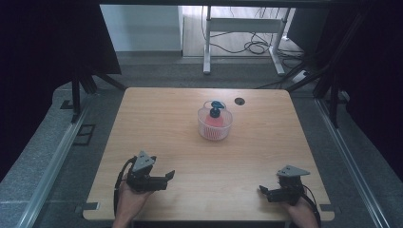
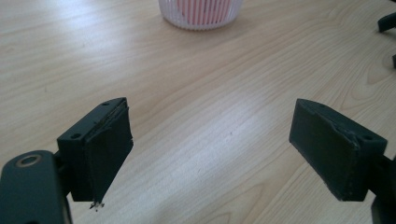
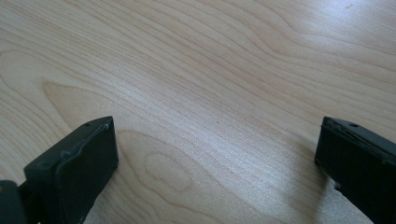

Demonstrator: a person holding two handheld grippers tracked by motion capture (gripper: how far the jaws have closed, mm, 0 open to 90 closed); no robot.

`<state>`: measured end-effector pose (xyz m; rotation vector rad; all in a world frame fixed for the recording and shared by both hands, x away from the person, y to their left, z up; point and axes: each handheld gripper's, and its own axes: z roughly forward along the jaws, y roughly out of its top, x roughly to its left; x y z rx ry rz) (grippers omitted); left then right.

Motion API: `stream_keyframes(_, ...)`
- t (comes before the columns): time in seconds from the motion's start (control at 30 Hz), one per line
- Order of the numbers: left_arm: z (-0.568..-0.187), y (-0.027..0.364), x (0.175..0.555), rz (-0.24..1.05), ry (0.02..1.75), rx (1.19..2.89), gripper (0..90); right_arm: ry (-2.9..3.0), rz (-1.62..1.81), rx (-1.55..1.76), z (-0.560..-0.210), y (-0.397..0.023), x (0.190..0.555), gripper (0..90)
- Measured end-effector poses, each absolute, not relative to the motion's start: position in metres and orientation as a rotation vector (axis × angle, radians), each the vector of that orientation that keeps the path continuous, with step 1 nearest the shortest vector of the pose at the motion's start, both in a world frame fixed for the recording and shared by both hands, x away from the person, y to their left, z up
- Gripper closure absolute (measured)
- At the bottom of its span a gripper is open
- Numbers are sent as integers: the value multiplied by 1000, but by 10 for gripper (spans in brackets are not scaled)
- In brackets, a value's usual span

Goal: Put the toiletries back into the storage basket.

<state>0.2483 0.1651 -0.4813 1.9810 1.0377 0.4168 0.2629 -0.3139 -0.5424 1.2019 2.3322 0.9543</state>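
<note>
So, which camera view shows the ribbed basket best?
The high view: the whole ribbed basket shows, a pump bottle inside. The left gripper view catches just its lower wall at the top edge; the right gripper view has bare table.

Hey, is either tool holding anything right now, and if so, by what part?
Nothing is held. The left tool and right tool both stand open over bare table.

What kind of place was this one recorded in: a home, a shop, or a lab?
Most likely a lab or recording studio. A bare wooden table stands between dark curtains, with metal rails along the floor and loose cables beyond. Only a small clear basket sits on it.
</note>
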Motion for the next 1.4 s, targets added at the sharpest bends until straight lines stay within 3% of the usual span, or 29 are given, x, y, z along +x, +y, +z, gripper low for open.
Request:
stream_keyframes(0.83, -537, 158, 242, 396, 1092, 2094, 127, 2331, 956, 1203, -542, -314, 263, 0)
stream_keyframes(1.4, -544, 151, 242, 395, 1090, 2154, 121, 2331, 955, 1204, -543, -314, 263, 0)
